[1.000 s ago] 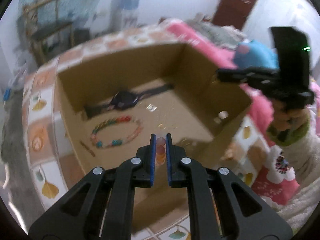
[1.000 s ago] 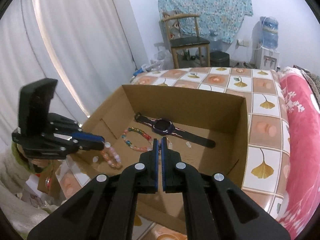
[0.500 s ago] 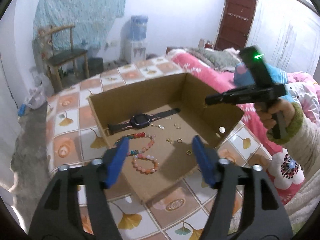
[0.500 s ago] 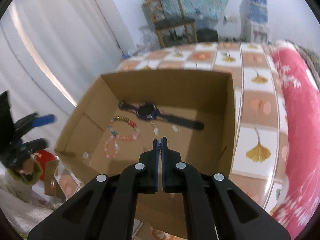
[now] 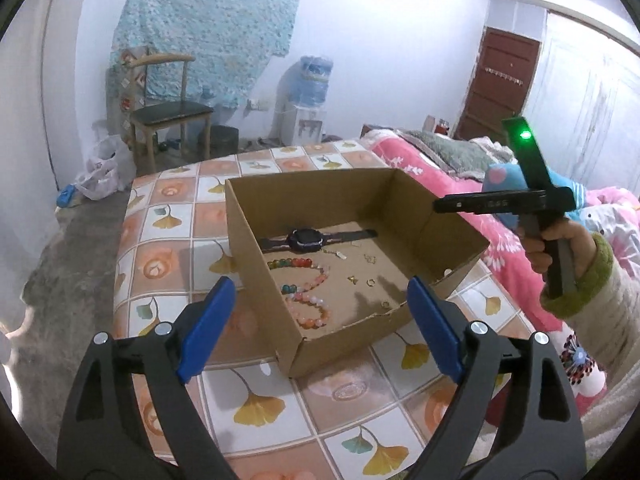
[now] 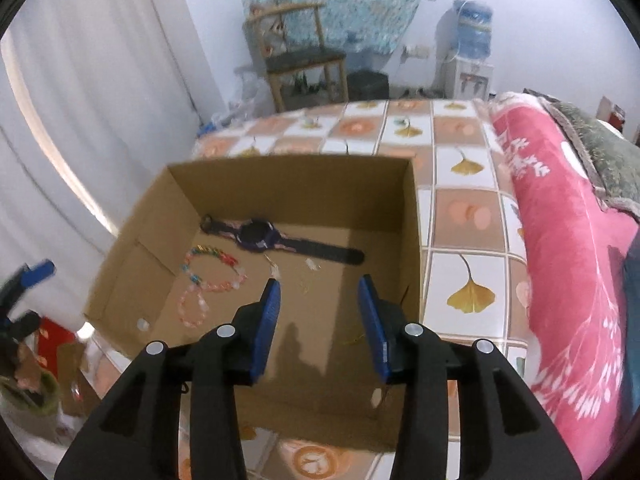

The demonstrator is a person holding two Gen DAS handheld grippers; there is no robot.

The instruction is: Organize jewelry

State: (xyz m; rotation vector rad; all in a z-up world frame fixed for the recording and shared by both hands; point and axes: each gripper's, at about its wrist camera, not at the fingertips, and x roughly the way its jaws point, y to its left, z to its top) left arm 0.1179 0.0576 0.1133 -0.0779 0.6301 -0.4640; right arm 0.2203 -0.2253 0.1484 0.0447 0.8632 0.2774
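- A home bedroom, lived-in and plain.
- A bed with a pink floral blanket [image 5: 432, 184] and a grey one beside the tiled-pattern surface [image 5: 176, 216].
- A wooden chair [image 5: 168, 108] and a water dispenser [image 5: 308, 100] against the wall.
- White curtains [image 6: 92, 100], a brown door [image 5: 500, 84], a patterned cloth [image 5: 208, 28] hung up.

Lighting and picture quality: even, cool indoor light; strong fisheye distortion.
Daylight is admitted through the white curtain [image 6: 80, 128]. Soft tool shadows are cast on the cardboard box [image 6: 304, 360] floor. Motion blur is seen in the right wrist view; dark vignetting is seen at all corners.
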